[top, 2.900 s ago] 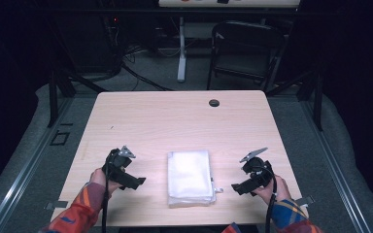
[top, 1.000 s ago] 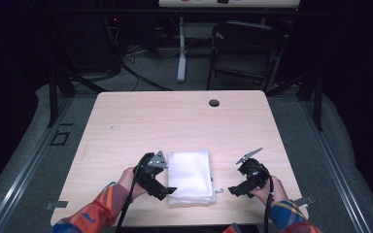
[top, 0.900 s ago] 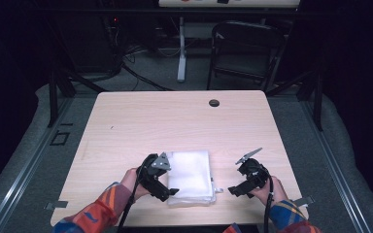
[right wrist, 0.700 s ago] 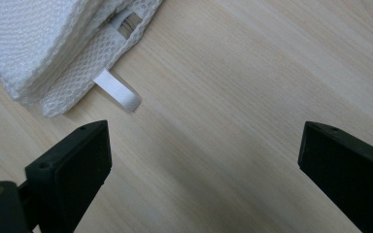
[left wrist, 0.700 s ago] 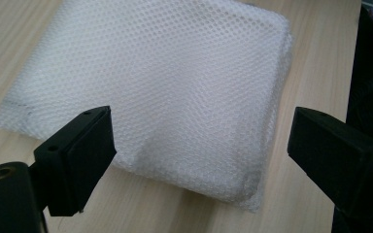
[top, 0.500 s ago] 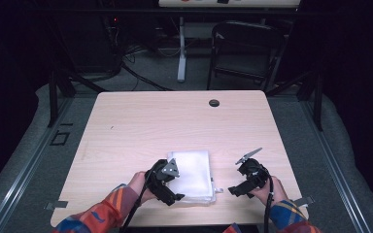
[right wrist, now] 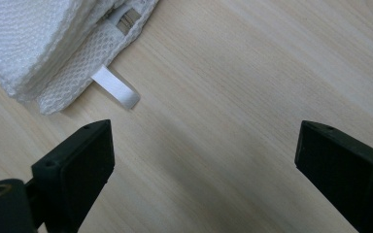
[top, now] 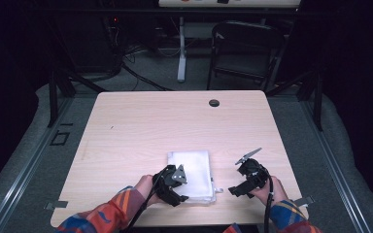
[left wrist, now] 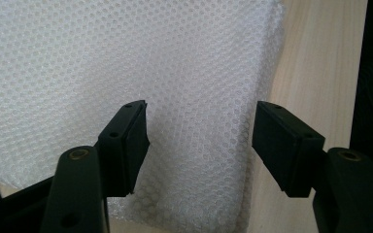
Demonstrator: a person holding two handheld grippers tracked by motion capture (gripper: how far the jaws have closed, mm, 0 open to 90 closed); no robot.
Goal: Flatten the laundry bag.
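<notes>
- Mesh laundry bag (top: 192, 175), white and folded flat into a rectangle, lies at the near middle of the wooden table (top: 141, 126), between my 2 grippers.
- I judge it light, soft and floppy: the honeycomb netting will sag and unfold once lifted, so I would pinch through all layers at a folded edge.
- My left gripper (left wrist: 200, 141) sits over the bag's near left corner; its jaws have just been closing and stand partly apart, 1 pad over the mesh, the other past its edge above bare wood, nothing pinched yet.
- My right gripper (right wrist: 204, 165) hovers over bare table just right of the bag, jaws wide apart and empty.
- A white fabric tab (right wrist: 116, 87) sticks out from the bag's corner beside a denser woven band; it looks too small for a firm hold.
</notes>
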